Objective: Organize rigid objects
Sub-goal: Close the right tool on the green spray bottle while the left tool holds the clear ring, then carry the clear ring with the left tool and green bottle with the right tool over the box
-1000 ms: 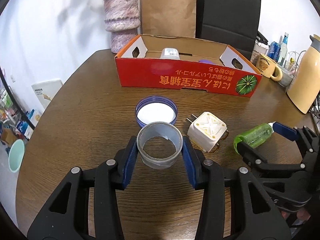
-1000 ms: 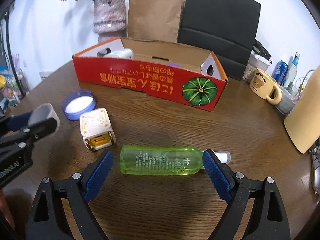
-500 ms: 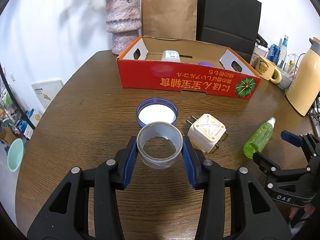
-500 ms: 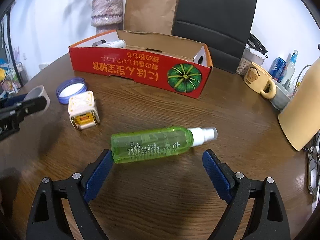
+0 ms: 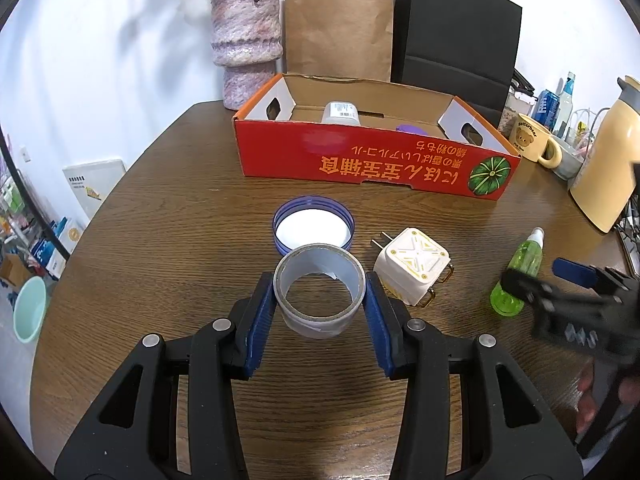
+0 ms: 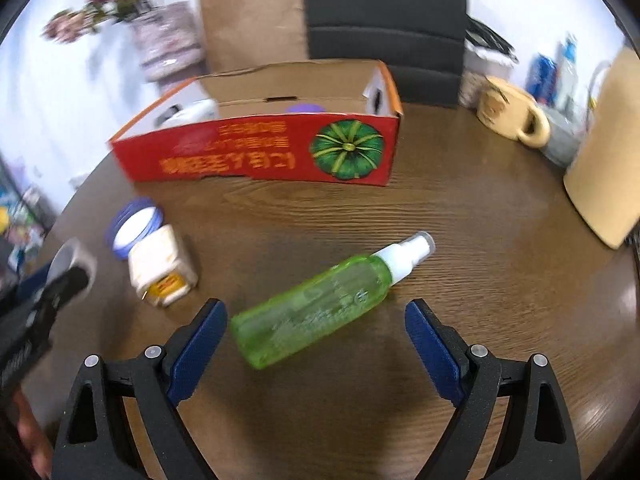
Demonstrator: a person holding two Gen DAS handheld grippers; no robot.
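Observation:
My left gripper (image 5: 319,312) is shut on a grey tape roll (image 5: 319,296) and holds it just above the brown table. Beyond it lie a blue-rimmed lid (image 5: 313,230) and a white plug adapter (image 5: 414,271). A green spray bottle (image 6: 328,302) lies on its side, its white nozzle pointing far right. My right gripper (image 6: 316,354) is open, its jaws wide apart on either side of the bottle's base end, not touching it. The red cardboard box (image 5: 372,160) stands behind, holding a white container (image 5: 340,113) and a purple object (image 5: 412,130).
A vase of flowers (image 5: 246,52), a brown paper bag (image 5: 338,32) and a black bag (image 5: 456,32) stand behind the box. A yellow mug (image 5: 534,142) and a cream jug (image 5: 608,164) stand at the right. The table edge (image 5: 80,248) curves along the left.
My right gripper has pulled back and swung, so the bottle now lies diagonally ahead instead of squarely between the jaws. My left gripper has kept the tape roll nearly still.

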